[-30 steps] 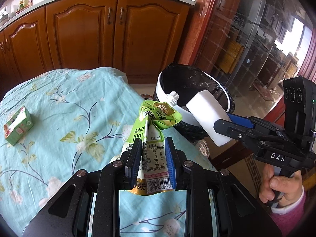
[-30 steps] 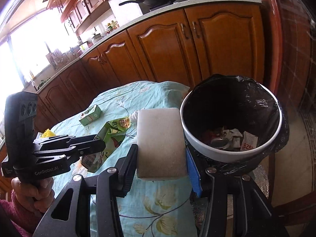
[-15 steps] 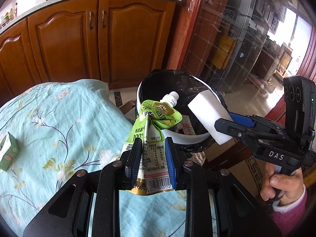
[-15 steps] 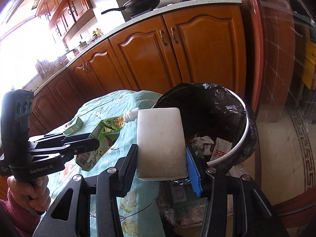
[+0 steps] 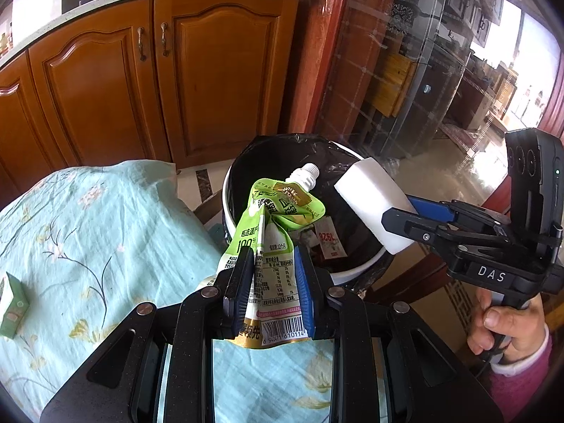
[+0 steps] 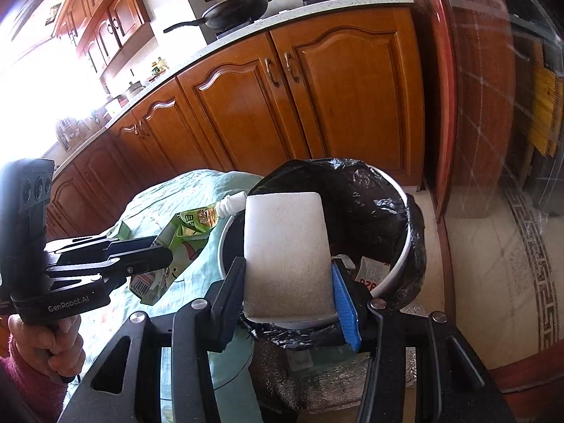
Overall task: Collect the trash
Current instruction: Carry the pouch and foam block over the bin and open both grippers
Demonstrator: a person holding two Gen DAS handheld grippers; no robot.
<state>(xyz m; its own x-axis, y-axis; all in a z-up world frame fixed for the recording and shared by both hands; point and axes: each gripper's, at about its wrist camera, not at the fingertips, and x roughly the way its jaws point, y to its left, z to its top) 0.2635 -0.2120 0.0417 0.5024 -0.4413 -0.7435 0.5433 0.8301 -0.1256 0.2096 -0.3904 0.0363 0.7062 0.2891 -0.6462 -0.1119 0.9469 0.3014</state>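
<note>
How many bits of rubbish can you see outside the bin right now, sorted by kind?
Green spouted drink pouch, in the left gripper: 1
White foam block, in the right gripper: 1
Small green carton on the floral tablecloth: 1
Total: 3

White sponge block [image 6: 287,257] in right hand-held gripper [image 6: 289,282] over bin [image 6: 394,275].

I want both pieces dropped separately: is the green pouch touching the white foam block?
Apart. The left wrist view shows dark bin liner between the green pouch and the white foam block; each sits in its own gripper.
</note>
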